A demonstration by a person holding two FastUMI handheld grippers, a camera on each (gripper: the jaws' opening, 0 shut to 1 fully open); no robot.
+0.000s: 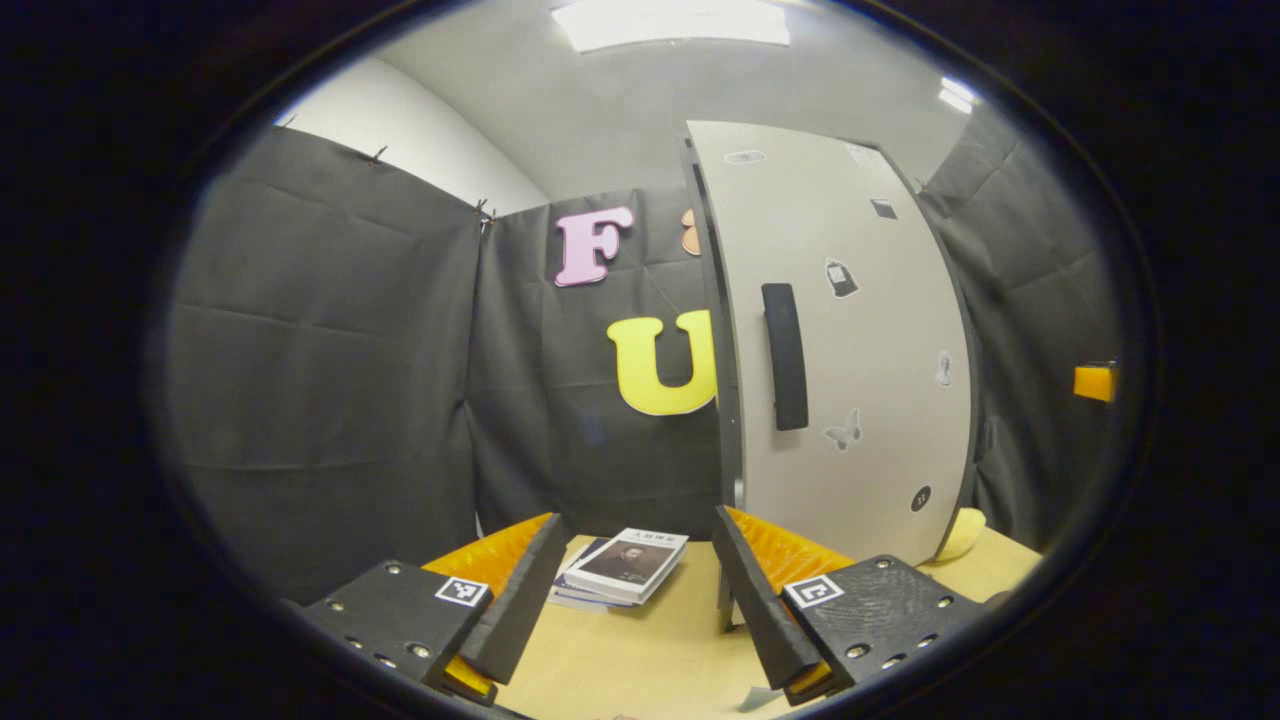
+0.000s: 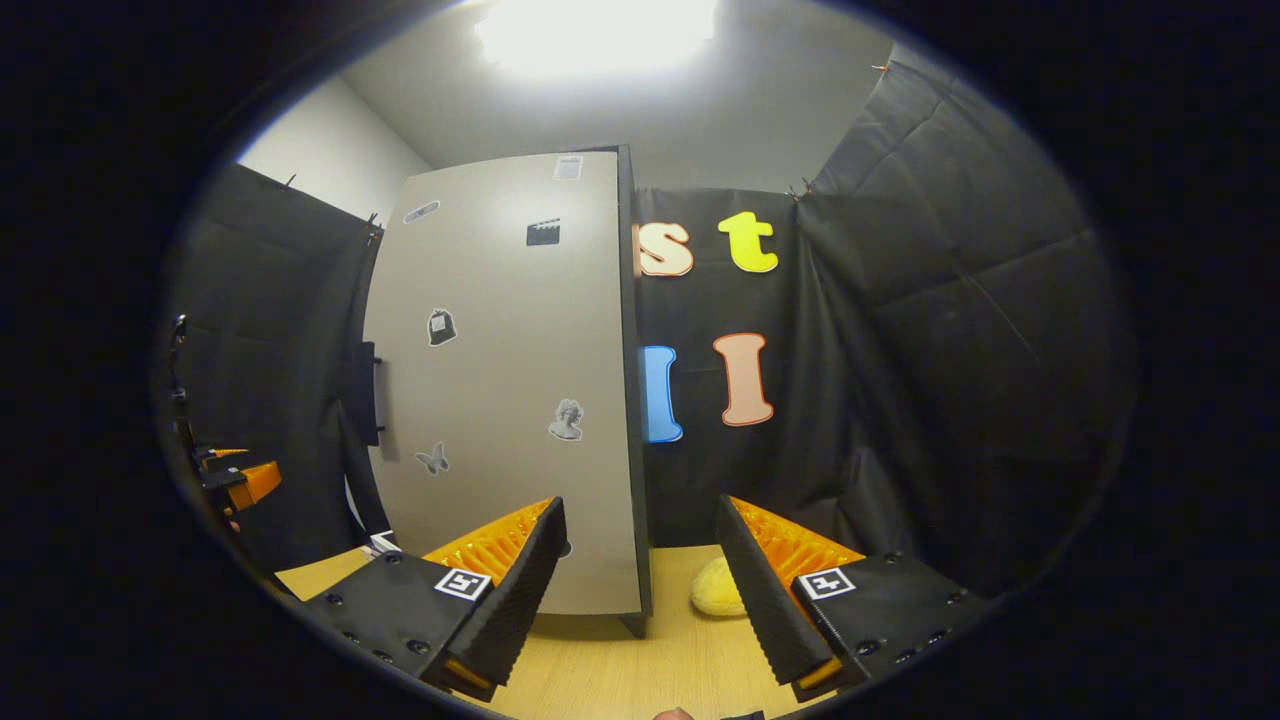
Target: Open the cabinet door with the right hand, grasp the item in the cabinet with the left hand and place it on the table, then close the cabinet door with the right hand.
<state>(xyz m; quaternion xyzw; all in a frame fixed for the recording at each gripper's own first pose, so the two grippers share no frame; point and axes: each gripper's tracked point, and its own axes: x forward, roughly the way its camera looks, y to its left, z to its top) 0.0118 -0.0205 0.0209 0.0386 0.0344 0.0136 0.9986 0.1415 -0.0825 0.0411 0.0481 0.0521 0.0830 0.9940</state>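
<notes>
A tall grey cabinet (image 1: 860, 330) stands on the wooden table (image 1: 650, 650), and its door with a black handle (image 1: 785, 355) lies flat against the body. In the right gripper view the same door (image 2: 500, 380) rises just ahead, its handle (image 2: 365, 385) at the door's left edge. My left gripper (image 1: 637, 518) is open with nothing between its fingers and faces the cabinet's left edge. My right gripper (image 2: 640, 503) is open too, low before the door's right edge. A stack of books (image 1: 625, 565) lies on the table left of the cabinet.
A pale yellow soft object (image 2: 720, 590) lies on the table (image 2: 620, 680) by the cabinet's right foot, also seen as a yellow lump (image 1: 960, 535). Black cloth walls close in on all sides. The left gripper (image 2: 240, 482) shows far left; an orange part of the right gripper (image 1: 1095, 382) shows far right.
</notes>
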